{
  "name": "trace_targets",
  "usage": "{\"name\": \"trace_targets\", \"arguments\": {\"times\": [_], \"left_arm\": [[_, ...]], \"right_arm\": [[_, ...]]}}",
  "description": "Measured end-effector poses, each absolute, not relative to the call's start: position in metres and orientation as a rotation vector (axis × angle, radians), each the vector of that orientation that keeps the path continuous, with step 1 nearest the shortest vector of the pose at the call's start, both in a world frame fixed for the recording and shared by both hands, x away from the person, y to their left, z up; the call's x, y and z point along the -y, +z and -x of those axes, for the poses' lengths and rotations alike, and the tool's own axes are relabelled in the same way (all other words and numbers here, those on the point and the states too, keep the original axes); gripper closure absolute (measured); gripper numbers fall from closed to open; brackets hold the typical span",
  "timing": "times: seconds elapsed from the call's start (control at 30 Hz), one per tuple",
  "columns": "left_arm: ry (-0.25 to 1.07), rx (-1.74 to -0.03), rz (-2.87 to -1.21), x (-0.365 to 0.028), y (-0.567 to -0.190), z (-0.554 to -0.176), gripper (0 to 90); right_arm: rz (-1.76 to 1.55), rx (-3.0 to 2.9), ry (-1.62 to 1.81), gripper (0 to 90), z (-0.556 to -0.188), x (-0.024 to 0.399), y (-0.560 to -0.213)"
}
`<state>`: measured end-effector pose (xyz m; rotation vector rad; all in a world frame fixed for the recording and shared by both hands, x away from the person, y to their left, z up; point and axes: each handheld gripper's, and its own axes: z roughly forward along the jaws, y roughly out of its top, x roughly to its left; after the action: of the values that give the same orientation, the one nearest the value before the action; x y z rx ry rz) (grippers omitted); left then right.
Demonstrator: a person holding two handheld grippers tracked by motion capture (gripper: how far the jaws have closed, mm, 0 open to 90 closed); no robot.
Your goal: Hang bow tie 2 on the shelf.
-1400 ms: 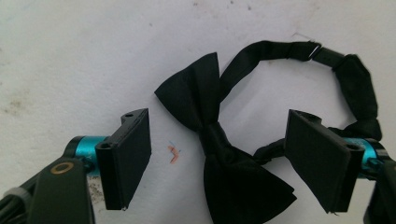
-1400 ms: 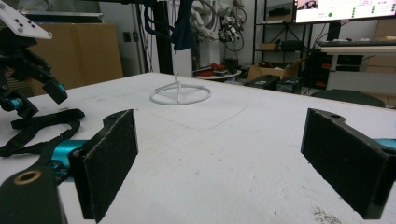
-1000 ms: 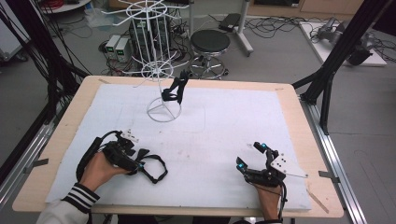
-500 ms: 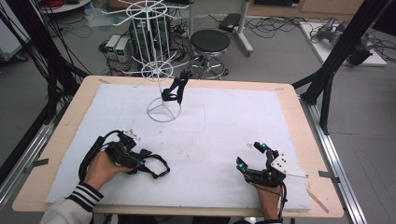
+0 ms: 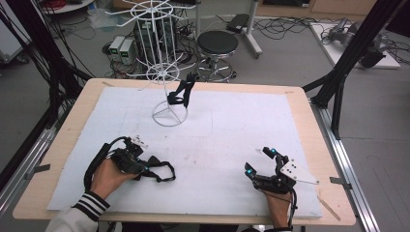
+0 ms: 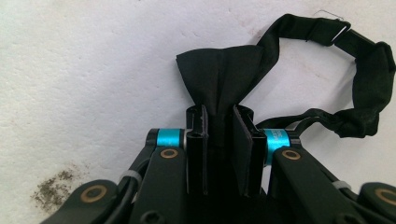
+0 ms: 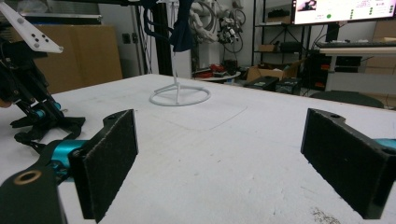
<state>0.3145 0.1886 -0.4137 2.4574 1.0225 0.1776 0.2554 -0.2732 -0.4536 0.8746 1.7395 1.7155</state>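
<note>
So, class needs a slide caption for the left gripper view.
Left tool shut on a black bow tie lying on the white table cover.

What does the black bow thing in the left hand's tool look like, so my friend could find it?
Start at the big white sheet covering the wooden table, then look to its near left part, where the left tool has just closed. Pinched there is a black bow tie with a looping strap lying flat on the sheet. The other black bow tie hangs on the white wire stand.
</note>
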Motion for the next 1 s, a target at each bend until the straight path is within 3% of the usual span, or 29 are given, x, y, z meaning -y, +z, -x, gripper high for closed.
{"name": "trace_targets", "arguments": {"times": [1.0], "left_arm": [[0.306,-0.912,-2.257,-0.202,-0.372,-0.315,76.9]], "right_arm": [[-0.867,-1.741,1.707,10.2,-0.255,0.273,-0.454]]}}
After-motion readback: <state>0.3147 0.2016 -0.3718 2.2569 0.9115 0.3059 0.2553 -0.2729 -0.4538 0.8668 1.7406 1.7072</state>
